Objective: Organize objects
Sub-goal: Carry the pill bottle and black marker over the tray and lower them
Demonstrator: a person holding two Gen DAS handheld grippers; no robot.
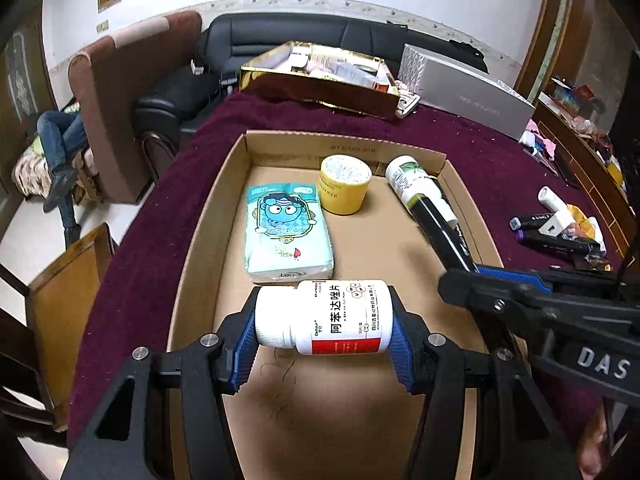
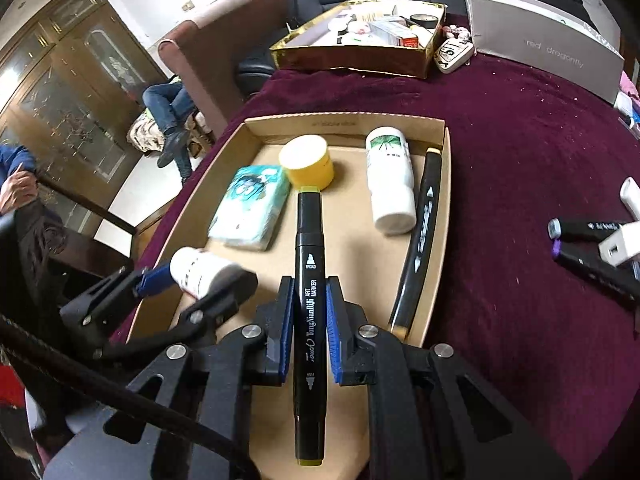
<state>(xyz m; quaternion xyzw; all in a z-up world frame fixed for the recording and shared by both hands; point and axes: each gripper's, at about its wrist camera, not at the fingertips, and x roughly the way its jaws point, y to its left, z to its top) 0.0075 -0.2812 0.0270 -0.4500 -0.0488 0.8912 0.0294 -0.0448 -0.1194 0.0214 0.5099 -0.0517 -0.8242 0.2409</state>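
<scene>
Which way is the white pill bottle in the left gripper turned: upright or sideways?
Sideways: the white pill bottle lies horizontally between the left gripper's fingers, cap end left, over the cardboard tray.

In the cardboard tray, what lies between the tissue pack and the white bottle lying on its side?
The yellow jar stands between the tissue pack and the white bottle, toward the tray's far wall; clearest in the right wrist view.

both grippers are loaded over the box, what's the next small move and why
Probably lower the left gripper and set its pill bottle on the bare floor of the box, just in front of the tissue pack. The right gripper holds a marker over the bare middle, so it can follow.
</scene>
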